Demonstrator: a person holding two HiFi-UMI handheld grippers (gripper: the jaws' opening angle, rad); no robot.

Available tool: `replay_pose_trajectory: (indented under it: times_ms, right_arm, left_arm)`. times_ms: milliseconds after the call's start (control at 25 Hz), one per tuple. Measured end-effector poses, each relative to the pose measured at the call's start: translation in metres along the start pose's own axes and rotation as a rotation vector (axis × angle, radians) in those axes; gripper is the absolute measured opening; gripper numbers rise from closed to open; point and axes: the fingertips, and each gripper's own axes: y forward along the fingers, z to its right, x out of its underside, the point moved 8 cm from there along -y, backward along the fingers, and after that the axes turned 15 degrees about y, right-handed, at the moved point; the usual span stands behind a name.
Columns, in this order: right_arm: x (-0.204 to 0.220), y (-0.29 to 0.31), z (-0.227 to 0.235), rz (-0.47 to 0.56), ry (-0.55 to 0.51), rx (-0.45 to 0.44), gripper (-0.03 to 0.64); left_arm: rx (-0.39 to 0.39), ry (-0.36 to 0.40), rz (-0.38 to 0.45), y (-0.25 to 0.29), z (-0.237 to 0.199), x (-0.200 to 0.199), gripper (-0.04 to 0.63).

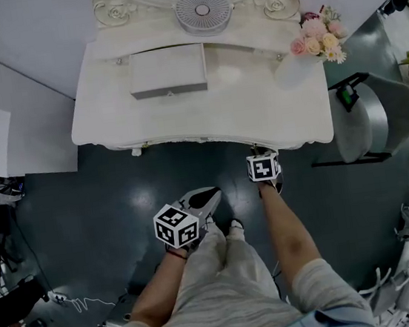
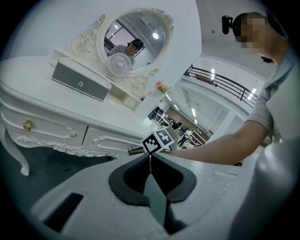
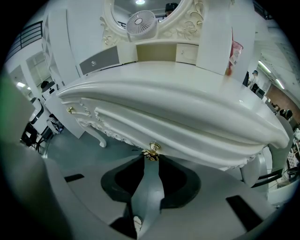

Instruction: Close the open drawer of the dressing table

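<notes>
The white dressing table (image 1: 257,107) fills the top of the head view. My right gripper (image 3: 151,160) is at the table's front edge, low on the right, its marker cube (image 1: 263,168) just below the rim. Its jaws close around the gold knob (image 3: 151,153) of the front drawer under the tabletop. On the tabletop a small grey upper drawer (image 1: 166,70) stands pulled out. My left gripper (image 1: 210,197) hangs over the dark floor by the person's knees, away from the table. Its jaws are shut with nothing in them, and its fingertips (image 2: 150,157) meet.
A small fan (image 1: 202,8) stands in front of the oval mirror (image 2: 136,40). A vase of pink flowers (image 1: 315,36) is at the table's right end. A grey round seat (image 1: 374,118) is to the right, and cables (image 1: 81,302) lie on the floor at left.
</notes>
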Motion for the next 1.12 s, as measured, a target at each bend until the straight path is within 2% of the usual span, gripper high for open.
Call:
replay_pose_trajectory:
  times_ms: [520,920,1120]
  right_arm:
    - [-0.012,0.007,0.000,0.003,-0.006,0.013,0.094]
    - [-0.015,0.012,-0.001,-0.026,-0.046,0.005,0.095]
    - [-0.015,-0.002,-0.005,-0.033,-0.062,0.035,0.094]
  left_arm:
    - [-0.013,-0.017,0.008,-0.003,-0.007,0.004,0.023]
    - [-0.022,-0.001,0.028,-0.010,-0.004,-0.001,0.023]
    - [-0.030,0.007,0.041,-0.016,-0.002,-0.004,0.023]
